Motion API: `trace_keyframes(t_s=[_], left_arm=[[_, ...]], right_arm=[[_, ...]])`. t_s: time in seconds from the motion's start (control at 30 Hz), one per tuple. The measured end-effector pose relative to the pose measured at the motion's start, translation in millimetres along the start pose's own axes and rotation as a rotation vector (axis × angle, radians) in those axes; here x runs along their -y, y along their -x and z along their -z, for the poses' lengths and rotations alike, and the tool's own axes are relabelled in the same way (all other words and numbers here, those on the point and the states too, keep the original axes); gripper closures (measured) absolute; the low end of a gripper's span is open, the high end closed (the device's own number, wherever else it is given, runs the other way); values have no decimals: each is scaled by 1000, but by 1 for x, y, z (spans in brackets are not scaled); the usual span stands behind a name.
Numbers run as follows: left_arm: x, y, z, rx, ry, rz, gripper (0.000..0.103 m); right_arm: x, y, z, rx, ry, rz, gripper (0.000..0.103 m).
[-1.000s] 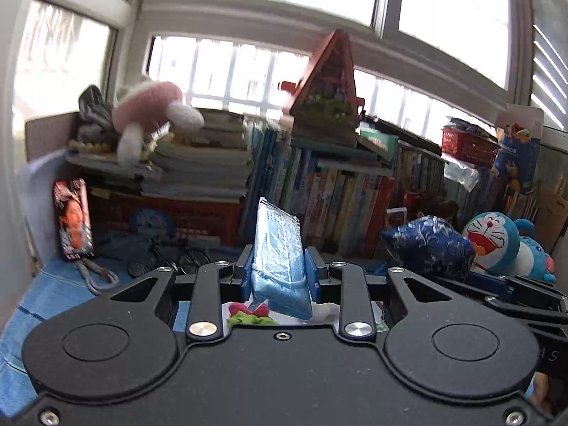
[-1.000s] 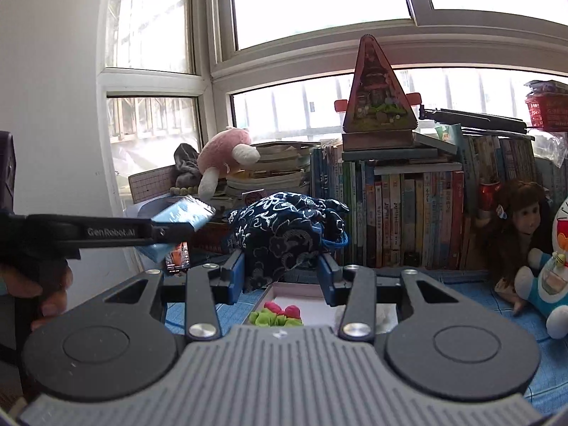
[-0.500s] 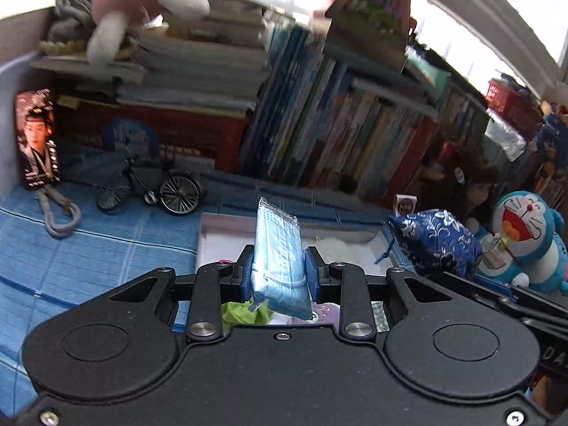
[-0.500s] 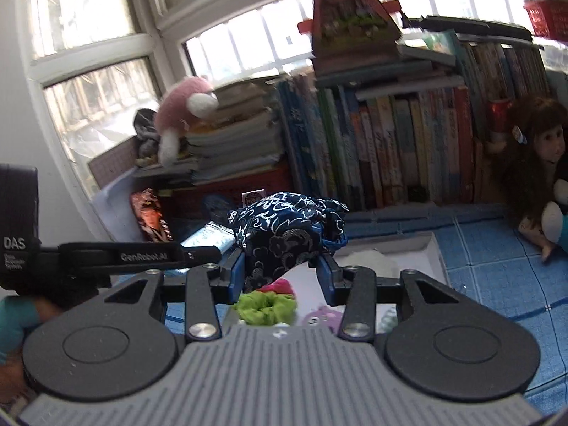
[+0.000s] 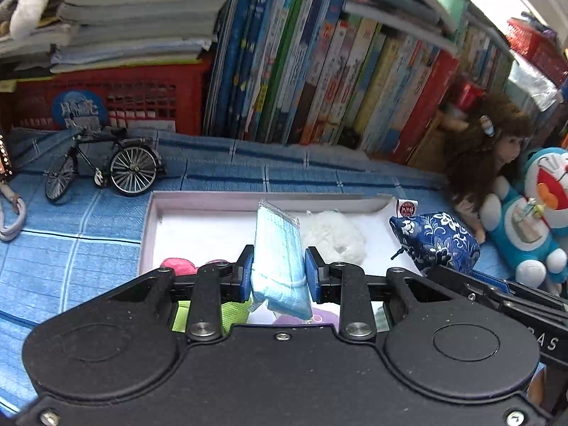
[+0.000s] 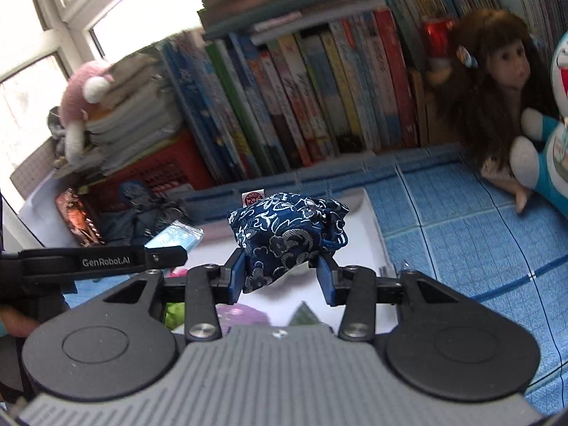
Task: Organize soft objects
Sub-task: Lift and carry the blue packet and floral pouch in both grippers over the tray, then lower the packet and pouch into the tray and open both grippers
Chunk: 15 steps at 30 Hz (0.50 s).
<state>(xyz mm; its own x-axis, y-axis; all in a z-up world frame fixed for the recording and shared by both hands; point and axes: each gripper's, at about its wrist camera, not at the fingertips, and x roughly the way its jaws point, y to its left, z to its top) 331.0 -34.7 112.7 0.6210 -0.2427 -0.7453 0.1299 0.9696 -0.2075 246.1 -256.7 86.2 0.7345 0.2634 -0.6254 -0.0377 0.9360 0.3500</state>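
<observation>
Blue-padded, my left fingers point(image 5: 279, 272) clench one face-mask pack point(image 5: 278, 264); my right fingers point(image 6: 280, 271) clench one brocade pouch point(image 6: 288, 232) above one white box point(image 5: 227, 199).

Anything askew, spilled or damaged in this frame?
Nothing stands out. The left tool grips a mask pack upright over the white box; the right tool holds a blue pouch. Nothing looks spilled or torn.

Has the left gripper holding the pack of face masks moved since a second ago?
Yes. The left gripper, shut on the mask pack, has tipped down and come in over the white box; the row of books now sits higher in its view.
</observation>
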Motion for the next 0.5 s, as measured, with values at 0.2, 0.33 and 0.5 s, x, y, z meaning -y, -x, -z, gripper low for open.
trace_keyframes(t_s=[0.2, 0.33, 0.5], left_arm=[[0, -27, 3, -38, 0, -31, 75], [-1, -40, 4, -58, 6, -34, 75], [0, -50, 7, -85, 9, -29, 75]], right_arm=[[13, -23, 6, -65, -18, 19, 56], [17, -32, 7, -95, -17, 27, 56], [14, -37, 7, -119, -3, 30, 56]])
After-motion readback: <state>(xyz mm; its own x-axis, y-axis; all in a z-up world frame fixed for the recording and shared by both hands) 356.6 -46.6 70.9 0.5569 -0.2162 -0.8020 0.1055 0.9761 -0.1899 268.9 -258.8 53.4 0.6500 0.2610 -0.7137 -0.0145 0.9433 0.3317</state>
